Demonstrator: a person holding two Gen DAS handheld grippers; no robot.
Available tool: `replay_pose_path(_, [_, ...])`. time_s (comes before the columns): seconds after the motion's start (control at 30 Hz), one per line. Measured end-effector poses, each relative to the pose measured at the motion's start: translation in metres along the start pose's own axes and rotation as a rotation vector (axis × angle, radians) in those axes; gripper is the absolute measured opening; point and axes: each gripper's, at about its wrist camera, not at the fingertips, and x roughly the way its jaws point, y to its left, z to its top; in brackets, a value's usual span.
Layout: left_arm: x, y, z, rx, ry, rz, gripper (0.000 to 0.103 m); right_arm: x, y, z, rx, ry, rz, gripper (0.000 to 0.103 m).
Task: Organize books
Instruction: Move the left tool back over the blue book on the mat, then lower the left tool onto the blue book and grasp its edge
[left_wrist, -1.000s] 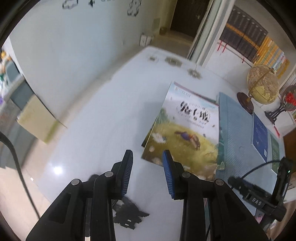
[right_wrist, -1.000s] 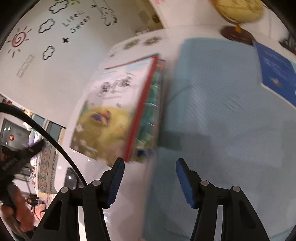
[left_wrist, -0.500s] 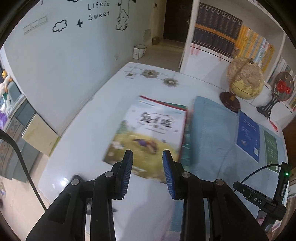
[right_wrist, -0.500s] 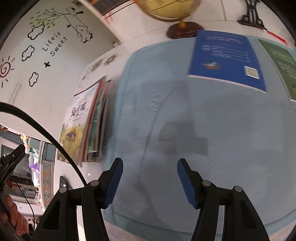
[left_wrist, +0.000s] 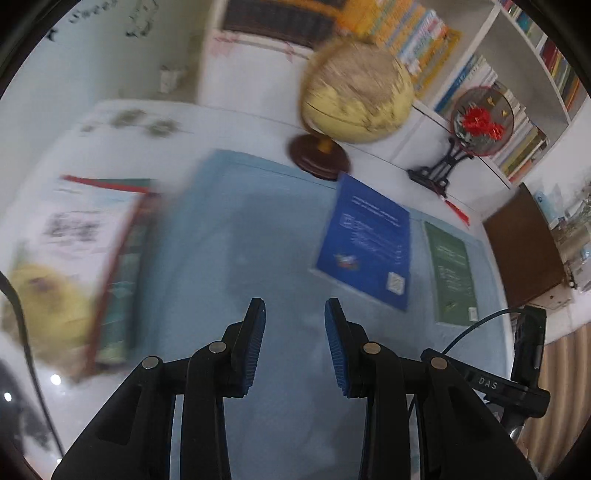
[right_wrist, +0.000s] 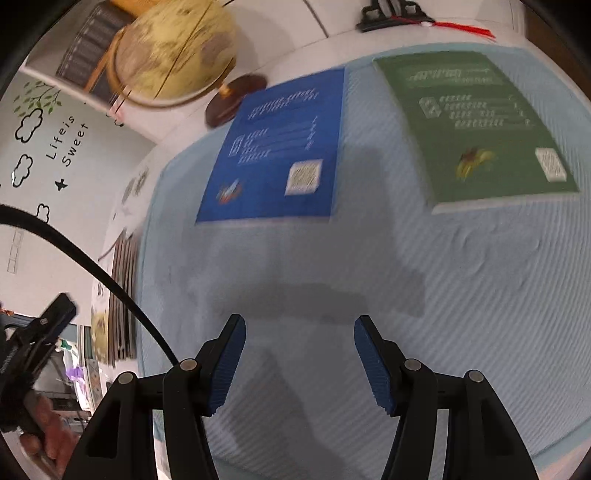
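A blue book (left_wrist: 365, 240) and a green book (left_wrist: 452, 273) lie flat side by side on a light blue mat (left_wrist: 221, 240). A stack of picture books (left_wrist: 85, 258) sits at the mat's left edge, blurred. My left gripper (left_wrist: 295, 332) hovers over the mat, short of the blue book, open and holding nothing. In the right wrist view the blue book (right_wrist: 277, 155) and green book (right_wrist: 476, 125) lie ahead of my right gripper (right_wrist: 299, 354), which is open and empty above the mat (right_wrist: 443, 295). The stack (right_wrist: 122, 295) shows edge-on at far left.
A globe (left_wrist: 354, 92) on a dark round base stands behind the mat, with a red-flowered round ornament (left_wrist: 480, 118) on a black stand to its right. Bookshelves (left_wrist: 498, 74) fill the back wall. A hand holding the other gripper (right_wrist: 37, 332) shows at lower left.
Both grippers have swept right, away from the picture-book stack and over the mat towards the blue and green books. Neither holds anything, then or now.
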Motion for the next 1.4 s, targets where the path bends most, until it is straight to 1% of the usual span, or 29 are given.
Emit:
replay_pose_path(0.03, [0.016,-0.007,0.006,-0.007,0.015,-0.017,0.031,-0.001,-0.002,0.010,-0.016,-0.005,-0.001,0.059])
replay_pose_path(0.1, [0.043,-0.020,0.016,-0.007,0.040,-0.009,0.031,-0.001,-0.002,0.030,-0.065,-0.022,-0.023,0.059])
replay_pose_path(0.13, [0.061,-0.029,0.023,0.012,0.049,-0.009,0.031,0.001,-0.001,0.039,-0.082,-0.028,-0.037,0.059])
replay_pose_path(0.2, [0.090,-0.041,0.033,0.028,0.070,0.022,0.031,0.005,-0.003,0.053,-0.101,-0.034,-0.050,0.059])
replay_pose_path(0.23, [0.102,-0.044,0.035,0.033,0.075,0.025,0.031,0.011,-0.003,0.063,-0.107,-0.029,-0.060,0.059])
replay_pose_path(0.37, [0.144,-0.047,0.046,0.018,0.106,0.068,0.031,0.031,-0.004,0.090,-0.124,-0.014,-0.069,0.059])
replay_pose_path(0.47, [0.165,-0.047,0.053,0.023,0.113,0.115,0.031,0.049,0.000,0.109,-0.157,-0.015,-0.103,0.059])
replay_pose_path(0.53, [0.174,-0.046,0.054,0.033,0.121,0.129,0.032,0.056,0.003,0.116,-0.177,-0.032,-0.119,0.059])
replay_pose_path(0.57, [0.174,-0.046,0.054,0.031,0.105,0.122,0.034,0.059,0.005,0.119,-0.187,-0.043,-0.130,0.059])
replay_pose_path(0.67, [0.175,-0.046,0.055,0.027,0.114,0.097,0.037,0.070,0.011,0.123,-0.231,-0.052,-0.148,0.059])
replay_pose_path(0.73, [0.177,-0.050,0.055,0.061,0.134,0.086,0.038,0.073,0.018,0.119,-0.268,-0.061,-0.141,0.060])
replay_pose_path(0.77, [0.177,-0.054,0.054,0.084,0.138,0.101,0.038,0.073,0.020,0.116,-0.281,-0.060,-0.133,0.060])
replay_pose_path(0.8, [0.175,-0.057,0.051,0.103,0.141,0.111,0.038,0.075,0.022,0.114,-0.292,-0.063,-0.145,0.060])
replay_pose_path(0.87, [0.166,-0.060,0.037,0.131,0.155,0.134,0.038,0.073,0.024,0.105,-0.321,-0.056,-0.159,0.061])
replay_pose_path(0.9, [0.162,-0.060,0.029,0.131,0.163,0.140,0.038,0.073,0.025,0.103,-0.327,-0.048,-0.156,0.064])
replay_pose_path(0.97, [0.148,-0.057,0.005,0.117,0.181,0.144,0.038,0.069,0.028,0.086,-0.365,-0.010,-0.137,0.067])
replay_pose_path(1.0, [0.138,-0.056,-0.012,0.107,0.193,0.140,0.038,0.069,0.030,0.076,-0.393,0.007,-0.137,0.067])
replay_pose_path(1.03, [0.132,-0.054,-0.021,0.097,0.202,0.139,0.038,0.067,0.032,0.062,-0.426,0.023,-0.146,0.068])
replay_pose_path(1.1, [0.118,-0.055,-0.048,0.076,0.213,0.156,0.038,0.063,0.033,0.040,-0.467,0.047,-0.148,0.070])
replay_pose_path(1.17, [0.107,-0.060,-0.069,0.079,0.217,0.173,0.038,0.058,0.032,0.020,-0.491,0.071,-0.149,0.070])
replay_pose_path(1.23, [0.098,-0.065,-0.087,0.085,0.219,0.192,0.039,0.054,0.030,0.004,-0.497,0.090,-0.166,0.071])
replay_pose_path(1.27, [0.095,-0.068,-0.094,0.087,0.221,0.198,0.039,0.054,0.029,0.001,-0.490,0.090,-0.170,0.073])
replay_pose_path(1.33, [0.090,-0.072,-0.104,0.087,0.228,0.202,0.038,0.051,0.024,-0.004,-0.448,0.086,-0.167,0.074])
replay_pose_path(1.4, [0.087,-0.072,-0.111,0.092,0.234,0.201,0.038,0.044,0.017,-0.009,-0.396,0.091,-0.144,0.074])
